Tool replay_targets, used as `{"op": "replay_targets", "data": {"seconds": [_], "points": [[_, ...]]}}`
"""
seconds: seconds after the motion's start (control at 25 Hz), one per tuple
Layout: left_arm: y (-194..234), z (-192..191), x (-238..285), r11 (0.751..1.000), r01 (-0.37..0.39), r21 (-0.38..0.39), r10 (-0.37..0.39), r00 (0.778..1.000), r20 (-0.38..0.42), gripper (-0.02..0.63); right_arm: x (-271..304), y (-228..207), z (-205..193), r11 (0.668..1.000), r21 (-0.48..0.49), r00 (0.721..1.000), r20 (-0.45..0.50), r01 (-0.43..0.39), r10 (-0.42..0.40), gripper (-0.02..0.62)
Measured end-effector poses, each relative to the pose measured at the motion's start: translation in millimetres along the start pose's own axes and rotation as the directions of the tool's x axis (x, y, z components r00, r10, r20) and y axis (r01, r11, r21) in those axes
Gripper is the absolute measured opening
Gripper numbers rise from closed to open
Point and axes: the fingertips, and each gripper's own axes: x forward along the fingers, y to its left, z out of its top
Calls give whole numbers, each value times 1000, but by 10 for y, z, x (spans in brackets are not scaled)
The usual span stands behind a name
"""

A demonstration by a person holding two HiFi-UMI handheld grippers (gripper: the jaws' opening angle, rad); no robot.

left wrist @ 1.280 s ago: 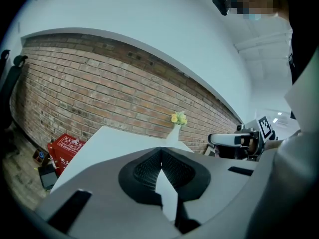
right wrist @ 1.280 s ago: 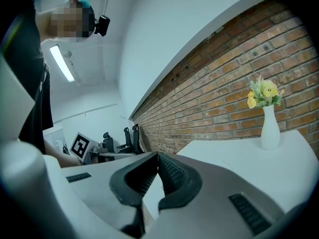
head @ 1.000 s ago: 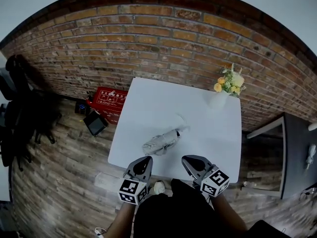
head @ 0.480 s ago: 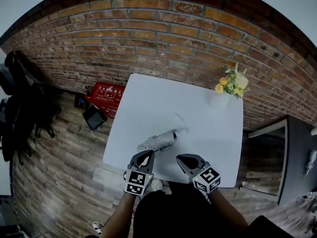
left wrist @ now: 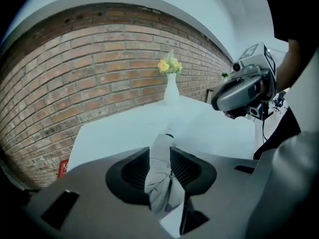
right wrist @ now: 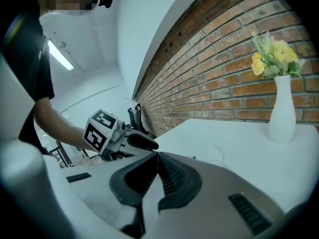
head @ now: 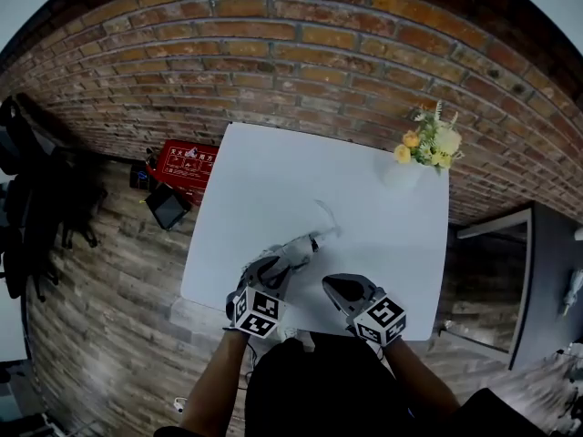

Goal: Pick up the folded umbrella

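Observation:
A folded grey umbrella [head: 293, 251] lies on the white table [head: 273, 171] near its front edge, its thin strap trailing toward the far side. My left gripper [head: 271, 271] is down over the umbrella's near end and its jaws are opening. In the left gripper view the umbrella [left wrist: 160, 176] runs through the gap of that gripper [left wrist: 160, 159], and I cannot see the pads pressing on it. My right gripper [head: 335, 287] hovers to the umbrella's right, apart from it. In its own view the right gripper [right wrist: 157, 158] is shut and holds nothing.
A white vase with yellow flowers [head: 405, 169] stands at the table's far right corner. A brick wall [head: 273, 62] runs behind the table. On the wooden floor to the left sit a red crate [head: 187, 164] and a black box [head: 167, 208].
Both grippers have come down and forward toward the table. The left one rolled and reached over the umbrella's near end; the right one moved only a little.

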Motion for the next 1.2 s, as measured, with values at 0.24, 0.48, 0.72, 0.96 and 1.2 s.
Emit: {"op": "replay_targets", "data": {"seconds": [0.24, 0.48, 0.72, 0.96, 1.2], "points": [[-15, -125, 278, 995, 62, 75, -53, 993, -109, 209, -18, -170, 24, 1000, 9, 1000, 3, 16, -16, 21], [-59, -332, 525, 978, 152, 140, -113, 960, -255, 313, -70, -259, -31, 999, 28, 1000, -4, 30, -30, 21], [-34, -488, 688, 960, 225, 168, -155, 923, -352, 330, -115, -286, -72, 998, 45, 999, -13, 39, -38, 21], [39, -545, 765, 954, 260, 152, -183, 901, -393, 330, -157, -305, -141, 997, 59, 999, -28, 44, -43, 21], [78, -580, 834, 951, 279, 130, -201, 885, -421, 330, -191, -312, -169, 996, 69, 998, -36, 51, -49, 21]]}}
